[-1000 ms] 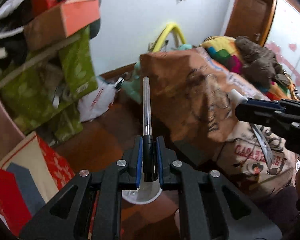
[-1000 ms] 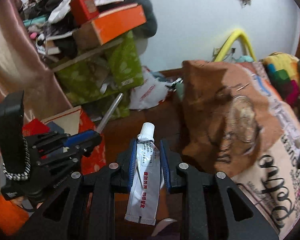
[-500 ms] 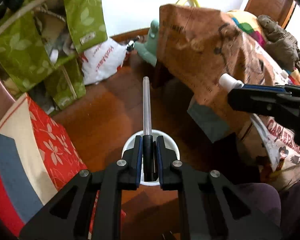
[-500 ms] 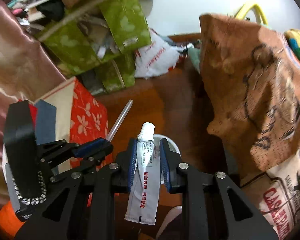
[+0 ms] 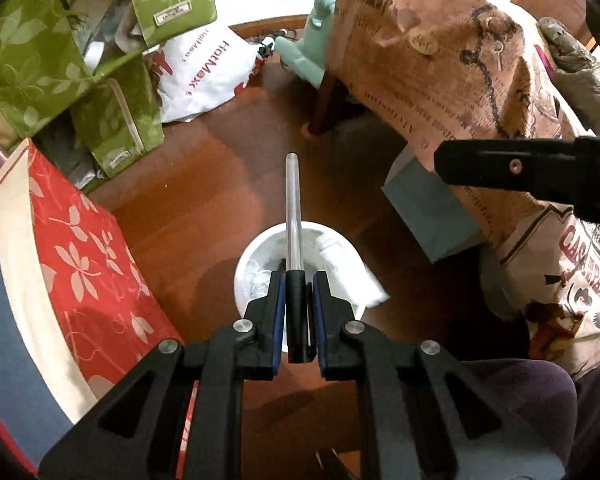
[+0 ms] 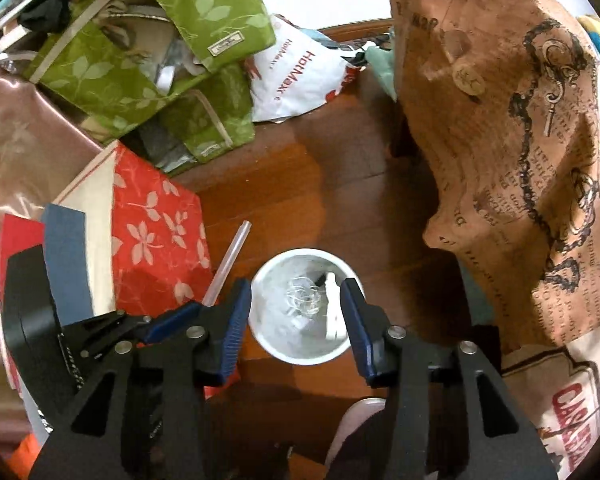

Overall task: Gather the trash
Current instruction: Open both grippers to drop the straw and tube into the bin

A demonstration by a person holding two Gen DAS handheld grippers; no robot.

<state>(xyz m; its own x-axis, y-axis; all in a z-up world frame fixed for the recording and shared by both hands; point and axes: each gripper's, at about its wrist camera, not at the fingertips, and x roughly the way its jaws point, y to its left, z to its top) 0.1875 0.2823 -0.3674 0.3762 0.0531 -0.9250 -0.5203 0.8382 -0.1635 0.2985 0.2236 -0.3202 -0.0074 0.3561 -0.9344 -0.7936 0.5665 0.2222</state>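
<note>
Left claw (image 5: 296, 312) clamped on clear tube (image 5: 293, 208); right claw (image 6: 296, 316) opening, empty, above white bin (image 6: 306, 354).

bin (image 5: 260, 256) floor hidden by liner, right gripper (image 5: 500, 168) cut off at edge

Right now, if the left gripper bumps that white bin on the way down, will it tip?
Probably. The white bin looks small, thin-walled and holds only light scraps, so it is likely light. It stands free on smooth wooden floor, so it may slide. The pen in the left gripper would touch first.
</note>
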